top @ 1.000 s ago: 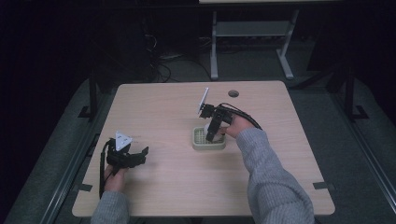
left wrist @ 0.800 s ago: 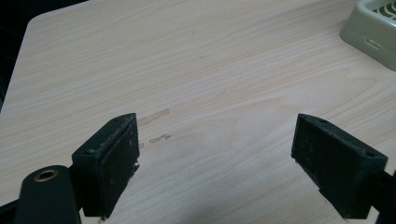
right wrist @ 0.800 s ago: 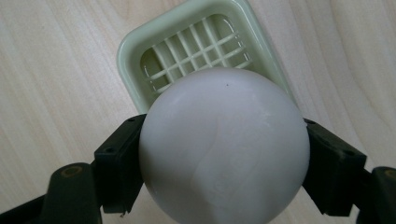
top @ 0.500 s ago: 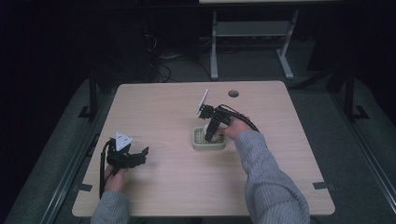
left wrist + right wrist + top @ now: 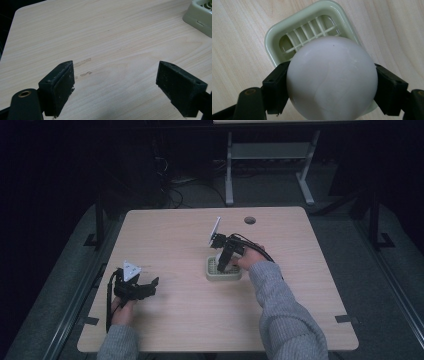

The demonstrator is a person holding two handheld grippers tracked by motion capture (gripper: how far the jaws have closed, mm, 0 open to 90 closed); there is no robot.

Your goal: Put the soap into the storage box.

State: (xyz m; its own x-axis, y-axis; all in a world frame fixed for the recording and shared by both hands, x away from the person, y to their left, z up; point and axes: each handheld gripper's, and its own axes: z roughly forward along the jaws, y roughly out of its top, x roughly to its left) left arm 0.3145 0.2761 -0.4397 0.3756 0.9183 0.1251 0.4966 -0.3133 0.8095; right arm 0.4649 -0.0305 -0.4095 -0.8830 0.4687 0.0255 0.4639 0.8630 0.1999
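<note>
Holding a white ball (image 5: 332,80) pinched between my right gripper's (image 5: 222,265) jaws, I hang it right above the green tray (image 5: 274,32). The tray's slatted floor shows just behind the ball's top edge, so the ball sits over the tray's near half, not yet resting on it as far as I can tell. I judge this to be the placing step: the ball is carried, the drop is still to come. Next I need to lower a little, keep the ball centred inside the tray's rim, and only then let the jaws part, or it may roll off across the table (image 5: 180,235).

My left gripper (image 5: 142,289) rests well to the left of the tray, jaws spread wide over bare wood, holding nothing.

Against the picture from a second ago, my right gripper has tipped further over the tray and come closer to it; the left one has not moved.
</note>
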